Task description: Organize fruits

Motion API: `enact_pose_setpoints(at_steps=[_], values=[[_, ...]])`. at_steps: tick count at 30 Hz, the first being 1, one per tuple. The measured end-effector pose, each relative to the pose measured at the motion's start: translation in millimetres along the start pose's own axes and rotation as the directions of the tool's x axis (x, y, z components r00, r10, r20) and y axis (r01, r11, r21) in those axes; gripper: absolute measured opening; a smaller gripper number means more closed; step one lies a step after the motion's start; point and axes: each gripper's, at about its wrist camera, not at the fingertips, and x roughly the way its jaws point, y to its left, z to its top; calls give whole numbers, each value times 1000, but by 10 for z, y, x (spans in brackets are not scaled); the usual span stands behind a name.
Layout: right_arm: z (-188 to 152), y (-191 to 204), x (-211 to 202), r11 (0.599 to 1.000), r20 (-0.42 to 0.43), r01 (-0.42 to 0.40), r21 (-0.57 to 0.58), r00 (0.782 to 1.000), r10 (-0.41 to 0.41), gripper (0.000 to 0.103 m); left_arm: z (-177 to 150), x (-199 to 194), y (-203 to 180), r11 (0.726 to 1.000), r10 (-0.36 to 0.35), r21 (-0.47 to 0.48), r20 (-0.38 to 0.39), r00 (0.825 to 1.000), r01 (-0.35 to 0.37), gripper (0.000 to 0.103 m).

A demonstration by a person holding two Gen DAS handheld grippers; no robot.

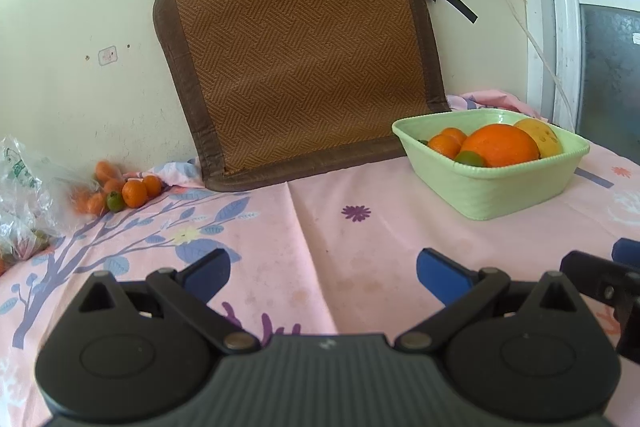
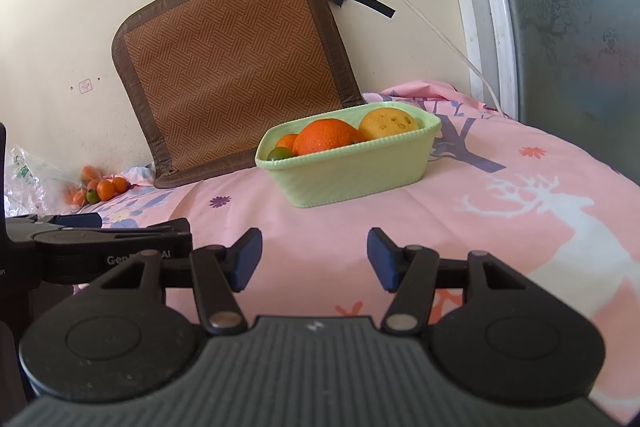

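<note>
Pale green and ribbed, a shallow plastic basket (image 2: 360, 167) sits on the pink printed bedsheet (image 2: 320, 227) ahead of both tools. From the right gripper (image 2: 314, 257) it lies straight ahead and near; from the left gripper (image 1: 320, 275) it lies ahead and off to the right. Both grippers hover low over the sheet with their blue pads spread apart and nothing between them, so each is released and empty. The left one's black body shows just to the left of the right one.

Inside the basket I count one large orange (image 2: 326, 137), one yellow pitted fruit (image 2: 388, 123) behind it, two small tangerines (image 1: 446, 143) to its left, and one little green citrus (image 1: 470, 159) against the front rim.

Far ahead and to the left of both tools, at the foot of the wall, a loose cluster of small tangerines (image 1: 134, 193) lies on the sheet with one green fruit (image 1: 115, 201) among them; about six orange ones show, though some are blurred. A crinkled clear plastic bag (image 1: 24, 195) lies just left of that cluster.

One brown woven mat (image 1: 300, 59) leans against the cream wall behind the basket.
</note>
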Motion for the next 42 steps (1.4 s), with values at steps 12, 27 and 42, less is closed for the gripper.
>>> enact_pose_setpoints(at_steps=[12, 27, 42], values=[[9, 6, -4, 1000, -2, 3, -3, 1000, -3, 61, -8, -18, 15, 1000, -14, 0, 3, 1000, 14, 103], [20, 0, -16, 1000, 6, 4, 1, 1000, -4, 61, -6, 21, 33, 1000, 8, 7, -29, 1000, -7, 103], [13, -3, -17, 1000, 7, 4, 1, 1000, -4, 61, -6, 35, 51, 1000, 3, 0, -41, 999, -3, 103]])
